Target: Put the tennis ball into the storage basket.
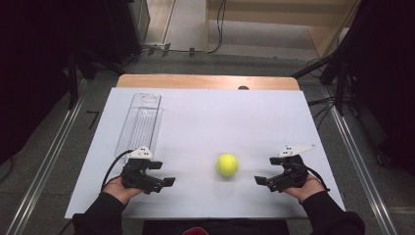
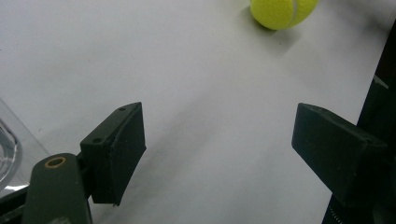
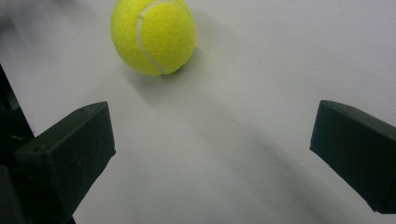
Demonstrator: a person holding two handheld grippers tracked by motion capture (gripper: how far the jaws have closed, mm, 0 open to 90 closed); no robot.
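A yellow tennis ball (image 1: 227,164) is seen resting on the white table (image 1: 210,117) between the left gripper (image 1: 163,174) and right gripper (image 1: 263,172), both spread wide and empty

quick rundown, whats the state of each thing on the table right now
tennis ball: loose on the white board, between the two claws, untouched
left claw: open, nothing held
right claw: open, nothing held
clear plastic container: lying flat by the board's left edge, looks empty
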